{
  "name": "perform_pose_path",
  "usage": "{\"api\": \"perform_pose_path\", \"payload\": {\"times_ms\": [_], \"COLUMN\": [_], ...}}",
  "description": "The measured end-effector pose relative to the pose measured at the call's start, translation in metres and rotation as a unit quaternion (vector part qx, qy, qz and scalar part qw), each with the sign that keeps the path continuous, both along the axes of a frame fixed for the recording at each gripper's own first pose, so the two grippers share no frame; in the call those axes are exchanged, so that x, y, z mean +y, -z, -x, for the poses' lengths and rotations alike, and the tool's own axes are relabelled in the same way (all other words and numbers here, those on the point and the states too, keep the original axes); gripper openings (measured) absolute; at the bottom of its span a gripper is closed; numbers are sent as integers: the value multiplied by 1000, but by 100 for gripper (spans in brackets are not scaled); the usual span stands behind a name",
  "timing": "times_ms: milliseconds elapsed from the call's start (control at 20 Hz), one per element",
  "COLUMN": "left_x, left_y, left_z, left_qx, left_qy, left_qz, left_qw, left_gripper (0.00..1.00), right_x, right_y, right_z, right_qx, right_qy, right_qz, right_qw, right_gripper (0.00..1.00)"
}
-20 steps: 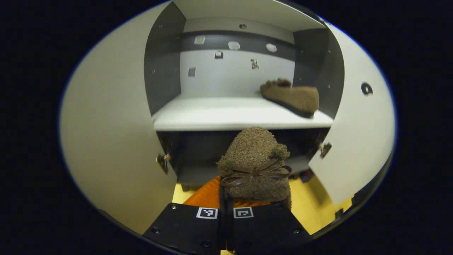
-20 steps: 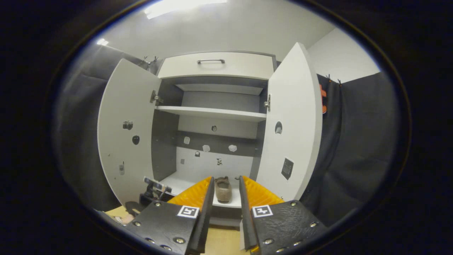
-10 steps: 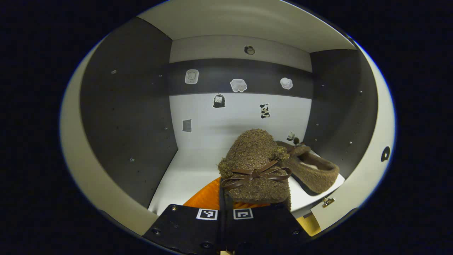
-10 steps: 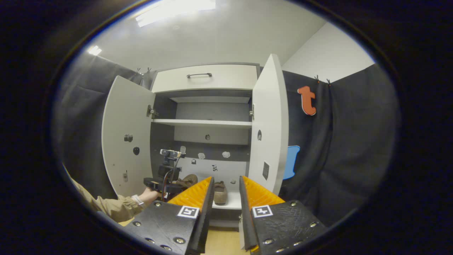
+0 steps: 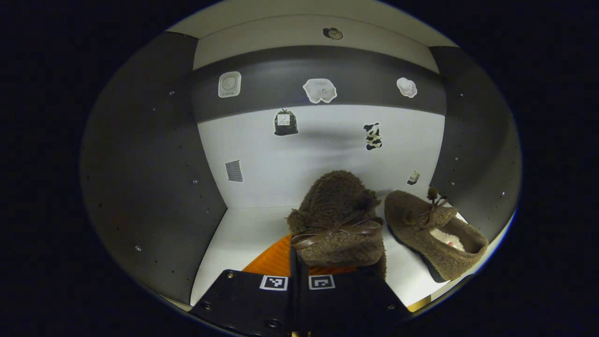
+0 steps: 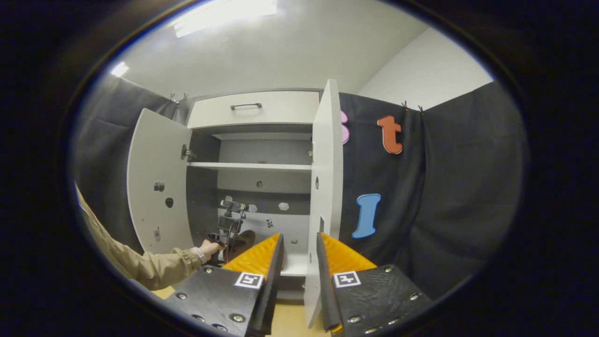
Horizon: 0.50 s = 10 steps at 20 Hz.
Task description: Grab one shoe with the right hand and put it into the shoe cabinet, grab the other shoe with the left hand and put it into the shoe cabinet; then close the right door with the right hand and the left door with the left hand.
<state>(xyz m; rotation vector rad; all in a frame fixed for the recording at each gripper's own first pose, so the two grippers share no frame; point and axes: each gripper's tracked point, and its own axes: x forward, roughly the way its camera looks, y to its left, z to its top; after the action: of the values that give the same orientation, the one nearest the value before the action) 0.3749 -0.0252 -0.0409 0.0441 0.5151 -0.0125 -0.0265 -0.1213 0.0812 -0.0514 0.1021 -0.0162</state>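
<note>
Left gripper view: the left claw (image 5: 299, 281) sits inside the shoe cabinet (image 5: 149, 187), fingers drawn tight together on the heel end of a brown shoe (image 5: 334, 220) — nubbly, fleecy upper, rounded toe pointing away, thin smooth leather-like bow across the vamp. Ribbed finger pad (image 5: 276, 260) shows under the shoe's left side. Whether the sole touches the shelf cannot be told. Second shoe (image 5: 433, 231), same curly fleece, small bow with pompom ends, pale lining visible in the opening, dark sole edge; it lies on the white shelf (image 5: 248, 234) just right of the held one, toe toward the back wall, heel toward the front edge, close beside but apart. Cabinet interior: matt dark grey side walls dotted with peg holes, smooth white back panel crossed by a dark band, several small stickers (image 5: 320, 90) stuck on both. Right gripper view: the right claw (image 6: 299, 262) hangs outside, in front of the cabinet, fingers parted by a narrow gap, holding nothing; the edge of the right door (image 6: 323, 187), flat white board, seen nearly edge-on, lines up with that gap farther off. Left door (image 6: 157, 187) stands wide open. A hand (image 6: 208, 245) in a tan sleeve reaches the left claw into the lower compartment.
</note>
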Motion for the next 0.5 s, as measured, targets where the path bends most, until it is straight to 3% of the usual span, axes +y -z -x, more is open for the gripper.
{"api": "perform_pose_path", "payload": {"times_ms": [150, 250, 300, 500], "left_x": [3, 3, 8, 11], "left_y": [9, 11, 12, 0], "left_z": [-2, -1, 0, 17], "left_qx": [15, 20, 20, 21], "left_qy": [-4, -7, -14, -6], "left_qz": [-19, -13, -19, -20], "left_qw": [1000, 1000, 1000, 1000], "left_gripper": [6, 13, 22, 33], "right_x": [-1, -3, -6, -17], "right_y": [3, 5, 5, 5], "right_z": [-3, -5, -6, -4], "right_qx": [3, 6, 6, 4], "right_qy": [-8, -13, -14, -18], "right_qz": [-1, -1, -1, -8], "right_qw": [1000, 1000, 1000, 1000], "right_gripper": [40, 40, 41, 40]}}
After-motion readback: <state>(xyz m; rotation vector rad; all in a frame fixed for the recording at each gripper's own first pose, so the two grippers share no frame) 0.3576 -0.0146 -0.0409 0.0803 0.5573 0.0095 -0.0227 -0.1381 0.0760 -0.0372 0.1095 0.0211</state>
